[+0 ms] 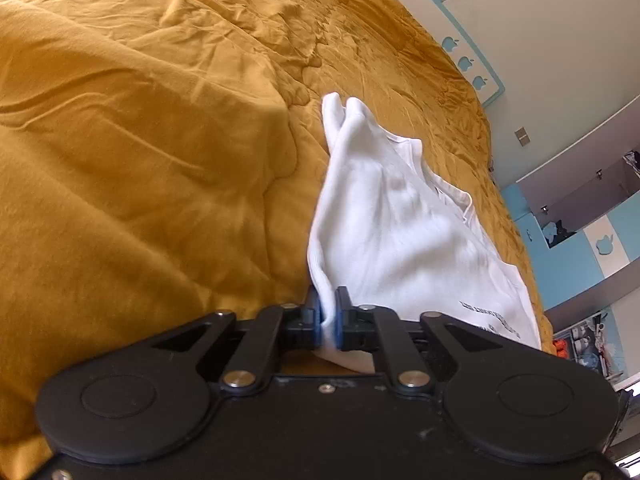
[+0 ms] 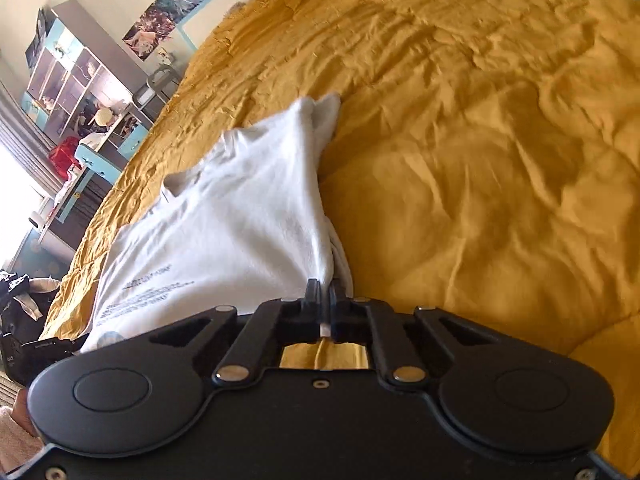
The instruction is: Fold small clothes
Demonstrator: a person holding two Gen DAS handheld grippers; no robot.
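A small white T-shirt (image 1: 396, 232) with black printed text hangs stretched over a mustard-yellow bedspread (image 1: 140, 140). My left gripper (image 1: 327, 312) is shut on one edge of the shirt, the cloth pinched between its blue pads. In the right wrist view the same shirt (image 2: 240, 220) runs forward and left from my right gripper (image 2: 325, 292), which is shut on another edge of it. The far end of the shirt, with the bunched sleeves (image 2: 320, 116), rests on the bedspread (image 2: 480, 160).
The wrinkled bedspread fills most of both views. A white wall with blue apple stickers (image 1: 466, 62) and blue cabinets (image 1: 568, 264) lies right of the bed. Shelves (image 2: 80, 88), a red item (image 2: 64, 156) and a window lie to its left.
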